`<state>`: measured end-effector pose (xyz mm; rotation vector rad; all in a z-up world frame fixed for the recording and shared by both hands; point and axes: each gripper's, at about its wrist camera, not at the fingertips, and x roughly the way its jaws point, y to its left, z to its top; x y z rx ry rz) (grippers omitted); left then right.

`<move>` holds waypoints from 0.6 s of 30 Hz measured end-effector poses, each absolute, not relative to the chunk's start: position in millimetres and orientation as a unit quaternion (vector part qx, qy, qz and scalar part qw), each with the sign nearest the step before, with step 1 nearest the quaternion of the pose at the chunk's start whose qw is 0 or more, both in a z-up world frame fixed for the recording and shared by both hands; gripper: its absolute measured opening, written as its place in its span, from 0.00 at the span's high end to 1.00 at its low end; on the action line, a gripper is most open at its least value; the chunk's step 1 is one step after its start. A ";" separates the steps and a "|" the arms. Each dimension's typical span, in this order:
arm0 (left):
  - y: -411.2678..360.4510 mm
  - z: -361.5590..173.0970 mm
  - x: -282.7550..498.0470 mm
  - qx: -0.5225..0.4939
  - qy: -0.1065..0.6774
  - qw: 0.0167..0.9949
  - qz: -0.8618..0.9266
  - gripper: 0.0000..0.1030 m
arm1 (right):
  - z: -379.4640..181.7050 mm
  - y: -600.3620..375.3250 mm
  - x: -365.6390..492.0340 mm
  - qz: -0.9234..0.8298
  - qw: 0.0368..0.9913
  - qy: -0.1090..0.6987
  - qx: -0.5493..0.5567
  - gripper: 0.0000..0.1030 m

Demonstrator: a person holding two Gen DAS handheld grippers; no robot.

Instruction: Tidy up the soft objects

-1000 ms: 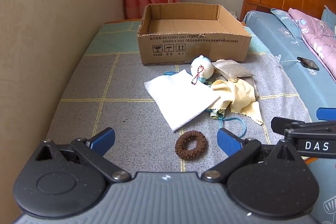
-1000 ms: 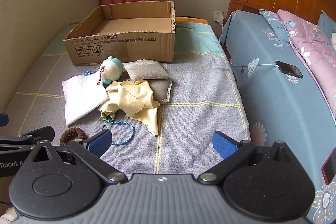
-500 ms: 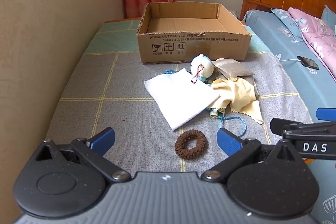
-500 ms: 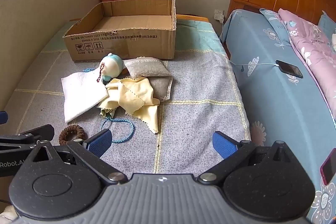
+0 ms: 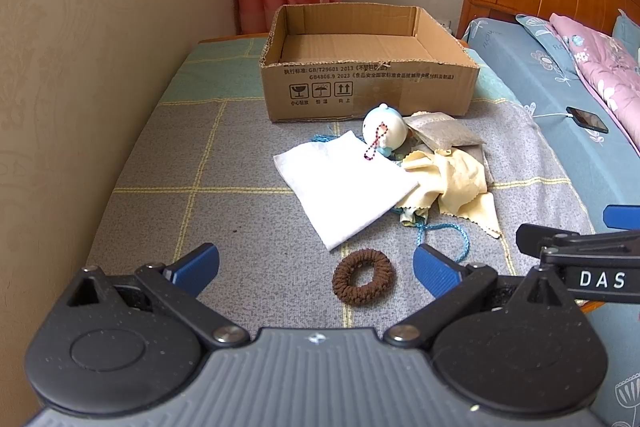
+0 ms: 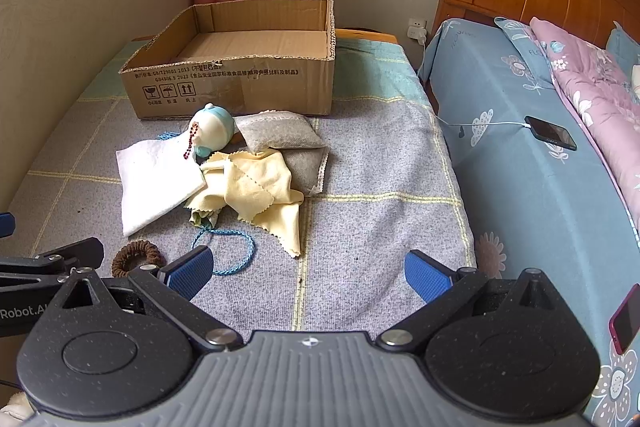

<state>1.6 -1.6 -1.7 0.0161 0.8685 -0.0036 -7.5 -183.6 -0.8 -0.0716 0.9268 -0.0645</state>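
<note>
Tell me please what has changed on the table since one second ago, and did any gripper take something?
Almost nothing. The right gripper has eased slightly forward, so the cardboard box looks a little nearer in its view. The left gripper has stayed put above the brown hair tie. Both grippers are open and empty. The white cloth, yellow cloth and plush toy lie as before.

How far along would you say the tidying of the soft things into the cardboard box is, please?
Barely started. Done: nothing; the open brown cardboard box holds no items. In hand: nothing; the left claw and right claw are both open. Left: the brown ring-shaped hair tie, white square cloth, yellow zigzag-edged cloth, round white-and-blue plush toy and grey fabric pouches.
</note>
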 end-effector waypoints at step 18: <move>-4.0 -4.9 4.9 0.009 0.424 0.906 -0.001 0.00 | -2.3 -186.7 -4.1 -0.032 0.892 0.450 -0.030 0.00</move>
